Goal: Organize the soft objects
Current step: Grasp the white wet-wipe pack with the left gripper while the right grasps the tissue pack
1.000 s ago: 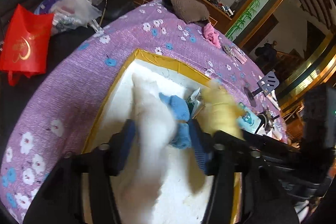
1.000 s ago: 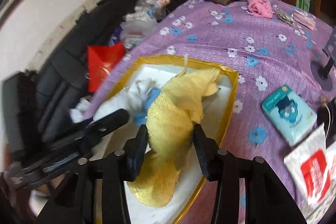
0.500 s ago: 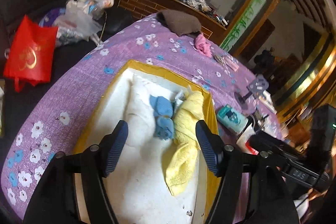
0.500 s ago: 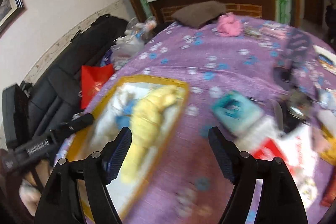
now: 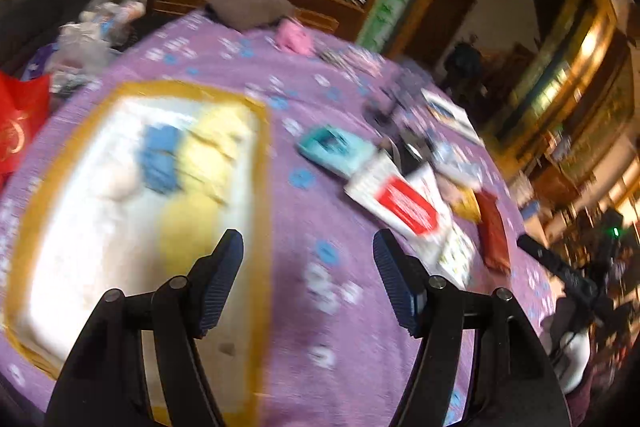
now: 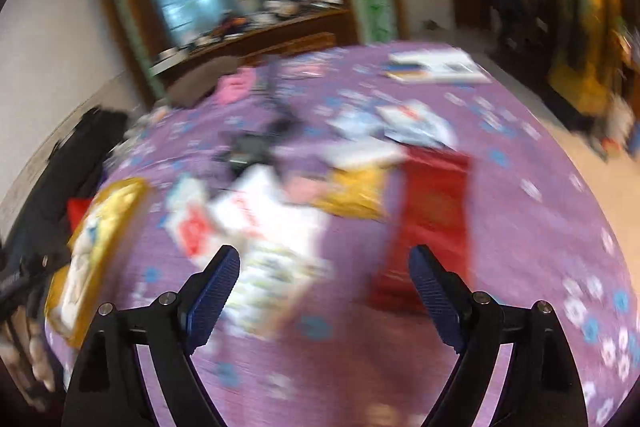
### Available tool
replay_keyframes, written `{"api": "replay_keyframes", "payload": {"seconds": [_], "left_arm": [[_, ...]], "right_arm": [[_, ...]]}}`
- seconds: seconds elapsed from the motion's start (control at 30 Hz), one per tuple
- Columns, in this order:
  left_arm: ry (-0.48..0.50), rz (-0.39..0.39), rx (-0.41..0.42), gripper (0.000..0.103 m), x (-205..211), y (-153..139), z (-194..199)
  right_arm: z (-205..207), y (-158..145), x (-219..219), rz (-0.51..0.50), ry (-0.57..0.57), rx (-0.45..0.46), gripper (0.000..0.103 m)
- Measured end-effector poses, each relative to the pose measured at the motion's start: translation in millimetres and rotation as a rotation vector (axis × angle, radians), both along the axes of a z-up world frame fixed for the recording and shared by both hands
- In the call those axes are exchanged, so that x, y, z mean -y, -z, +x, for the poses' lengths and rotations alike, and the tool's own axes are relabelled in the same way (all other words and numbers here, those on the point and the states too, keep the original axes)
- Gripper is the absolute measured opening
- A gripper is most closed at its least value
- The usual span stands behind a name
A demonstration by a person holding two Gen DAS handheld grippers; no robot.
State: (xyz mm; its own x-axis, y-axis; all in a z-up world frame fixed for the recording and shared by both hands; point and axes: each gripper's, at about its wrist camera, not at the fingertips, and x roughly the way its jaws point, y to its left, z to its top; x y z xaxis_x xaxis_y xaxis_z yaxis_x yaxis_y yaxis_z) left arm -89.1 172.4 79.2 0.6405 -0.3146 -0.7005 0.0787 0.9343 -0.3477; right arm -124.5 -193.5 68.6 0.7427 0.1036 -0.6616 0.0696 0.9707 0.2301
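Note:
A gold-rimmed white box (image 5: 262,155) lies on the purple flowered cloth, holding a white cloth (image 5: 116,183), a blue cloth (image 5: 160,159) and a yellow towel (image 5: 204,171) side by side. My left gripper (image 5: 308,247) stands open and empty above the box's right edge. My right gripper (image 6: 324,263) is opening wide, nothing between its fingers, over packets further right; the box (image 6: 120,195) shows at its far left. A pink cloth (image 5: 294,37) (image 6: 236,87) and a brown cloth (image 5: 248,7) lie at the table's far edge. Both views are blurred.
Right of the box lie a teal packet (image 5: 336,147), white packets with red labels (image 5: 404,203) (image 6: 256,211), a yellow pouch (image 6: 356,191) and a red packet (image 6: 432,211) (image 5: 492,231). A red bag (image 5: 18,127) and black sofa (image 5: 36,11) stand left. A hand (image 6: 24,359) shows lower left.
Both grippers let go of their cloths and opened. The white, blue and yellow cloths now lie in the box. Both grippers swung right, the right one far over the packets.

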Motion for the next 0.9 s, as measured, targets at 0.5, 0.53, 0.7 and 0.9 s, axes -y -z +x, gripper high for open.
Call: {"api": "replay_keyframes", "payload": {"seconds": [0.5, 0.53, 0.7, 0.9], "left_arm": [[-0.061, 0.007, -0.015, 0.067, 5.8, -5.9, -16.9], [-0.062, 0.006, -0.017, 0.067, 4.3, -5.5, -16.0], [-0.038, 0.003, -0.024, 0.067, 10.3, -0.5, -10.8], [0.004, 0.049, -0.083, 0.067, 32.6, 15.9, 3.8]], "right_arm": [[134.7, 25.6, -105.6, 0.407, -0.447, -0.224, 0.086], [136.0, 26.5, -112.5, 0.485, -0.52, -0.236, 0.085], [98.6, 5.3, -124.4, 0.508, -0.682, -0.182, 0.083], [68.0, -3.3, -56.6, 0.391, -0.443, -0.087, 0.085]]}}
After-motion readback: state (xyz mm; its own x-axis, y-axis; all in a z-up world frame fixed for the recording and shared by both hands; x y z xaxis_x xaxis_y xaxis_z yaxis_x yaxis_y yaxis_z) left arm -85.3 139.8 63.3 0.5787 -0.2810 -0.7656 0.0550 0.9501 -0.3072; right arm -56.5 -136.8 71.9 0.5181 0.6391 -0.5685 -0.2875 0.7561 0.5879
